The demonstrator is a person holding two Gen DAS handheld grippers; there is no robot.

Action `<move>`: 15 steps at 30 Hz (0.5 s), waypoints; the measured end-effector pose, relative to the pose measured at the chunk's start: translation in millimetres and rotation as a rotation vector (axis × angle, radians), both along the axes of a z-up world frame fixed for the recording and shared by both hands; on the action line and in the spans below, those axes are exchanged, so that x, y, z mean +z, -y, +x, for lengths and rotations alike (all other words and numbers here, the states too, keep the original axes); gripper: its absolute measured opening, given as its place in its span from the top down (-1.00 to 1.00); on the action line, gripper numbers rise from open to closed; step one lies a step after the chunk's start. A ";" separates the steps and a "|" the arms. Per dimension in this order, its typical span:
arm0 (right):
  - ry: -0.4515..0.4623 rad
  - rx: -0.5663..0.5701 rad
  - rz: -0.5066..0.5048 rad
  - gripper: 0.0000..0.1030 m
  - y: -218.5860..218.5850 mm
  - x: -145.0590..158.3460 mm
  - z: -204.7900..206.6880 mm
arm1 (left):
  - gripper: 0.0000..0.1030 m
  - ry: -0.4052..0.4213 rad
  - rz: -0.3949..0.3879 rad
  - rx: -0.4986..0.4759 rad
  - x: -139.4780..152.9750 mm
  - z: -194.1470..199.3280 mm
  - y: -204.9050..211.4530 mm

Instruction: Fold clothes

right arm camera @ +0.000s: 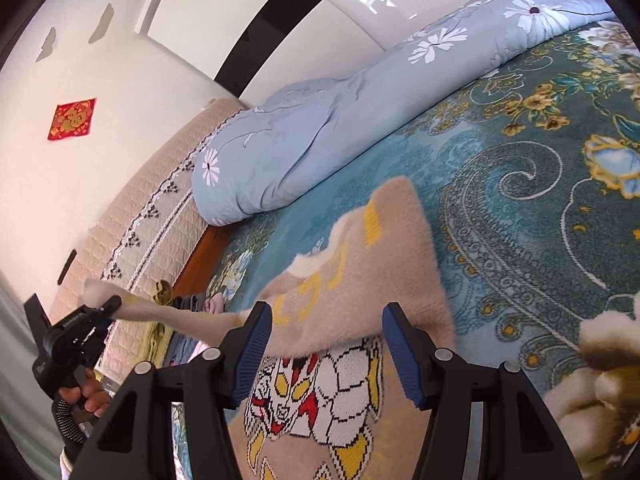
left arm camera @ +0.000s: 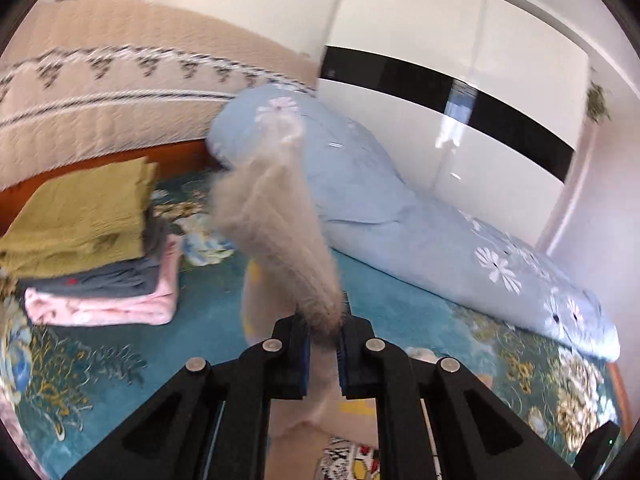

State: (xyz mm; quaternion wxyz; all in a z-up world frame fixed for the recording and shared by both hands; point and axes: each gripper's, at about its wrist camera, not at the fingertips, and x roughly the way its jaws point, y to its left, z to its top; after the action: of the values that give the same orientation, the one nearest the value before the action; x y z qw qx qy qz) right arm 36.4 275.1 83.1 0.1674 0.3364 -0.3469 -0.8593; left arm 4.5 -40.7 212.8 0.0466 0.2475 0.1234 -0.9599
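A fuzzy beige sweater [right arm camera: 360, 272] with a cartoon figure and yellow letters lies on the teal floral bedspread [right arm camera: 520, 184]. My left gripper [left arm camera: 323, 340] is shut on the sweater's sleeve [left arm camera: 276, 216], which stands up blurred in front of it. In the right wrist view that same left gripper [right arm camera: 102, 306] shows at far left, held by a hand, with the sleeve stretched out from the body. My right gripper [right arm camera: 328, 344] hangs open over the sweater's chest, nothing between its blue pads [right arm camera: 252, 352].
A stack of folded clothes [left arm camera: 92, 240], olive on grey on pink, sits at the bed's left. A rolled light blue floral duvet [left arm camera: 400, 208] runs along the white wardrobe [left arm camera: 460, 128]. A beige quilted headboard [left arm camera: 100, 92] is behind.
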 end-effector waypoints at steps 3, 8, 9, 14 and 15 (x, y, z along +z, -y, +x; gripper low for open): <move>0.009 -0.071 -0.020 -0.19 -15.0 -2.0 0.9 | 0.80 0.040 -0.060 -0.114 -10.7 -17.3 -58.2; 0.106 -0.177 -0.040 -0.19 -34.4 -21.6 0.2 | 0.80 0.164 -0.099 -0.223 -61.6 -36.6 -125.9; 0.136 -0.190 -0.027 -0.19 -35.7 -26.6 -1.3 | 0.80 0.188 -0.117 -0.239 -73.7 -38.9 -136.1; 0.275 -0.237 -0.003 -0.19 -41.2 -51.5 -7.3 | 0.80 0.311 -0.190 -0.300 -127.0 -45.9 -166.9; 0.286 -0.245 0.002 -0.19 -41.7 -53.5 -7.5 | 0.80 0.335 -0.198 -0.311 -136.5 -48.0 -172.9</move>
State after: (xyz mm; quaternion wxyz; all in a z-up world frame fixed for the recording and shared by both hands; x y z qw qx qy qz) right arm 28.9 316.8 29.6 0.0103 0.4108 -0.4047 -0.8169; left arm -43.5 132.2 76.3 -0.0580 0.4133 -0.0204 -0.9085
